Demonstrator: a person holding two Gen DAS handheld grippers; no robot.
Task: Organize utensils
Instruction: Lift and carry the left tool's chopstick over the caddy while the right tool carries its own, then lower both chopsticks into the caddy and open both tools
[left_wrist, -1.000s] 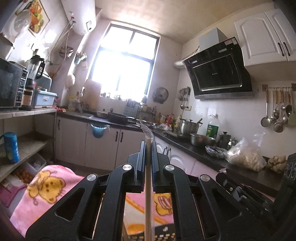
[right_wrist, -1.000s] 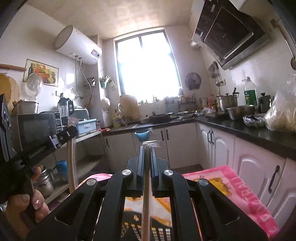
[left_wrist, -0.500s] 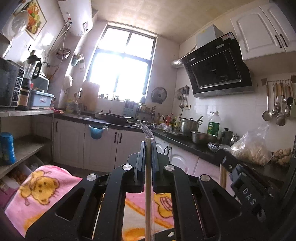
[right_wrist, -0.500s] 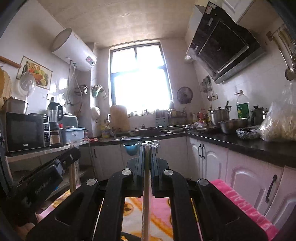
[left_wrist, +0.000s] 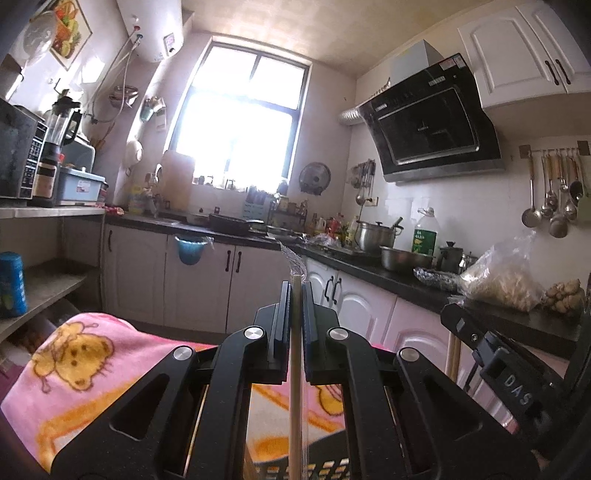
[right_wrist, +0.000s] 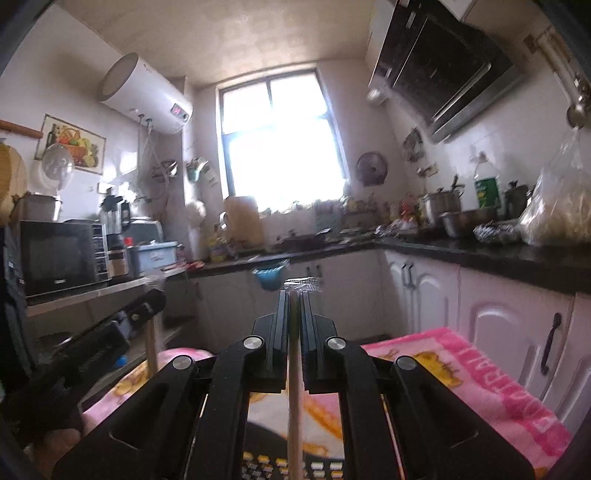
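Left gripper (left_wrist: 294, 295) and right gripper (right_wrist: 294, 301), jaws fully closed, each clamp an upright wrapped chopstick (left_wrist: 295, 387) above the black basket (right_wrist: 280, 467) on the pink blanket (left_wrist: 74, 369). Step in hand: carrying. Next move probably calls for lowering into a basket slot.

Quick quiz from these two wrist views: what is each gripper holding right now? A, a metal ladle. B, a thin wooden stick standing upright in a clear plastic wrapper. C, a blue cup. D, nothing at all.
B: the left gripper and the right gripper are each shut on an upright wrapped wooden stick.
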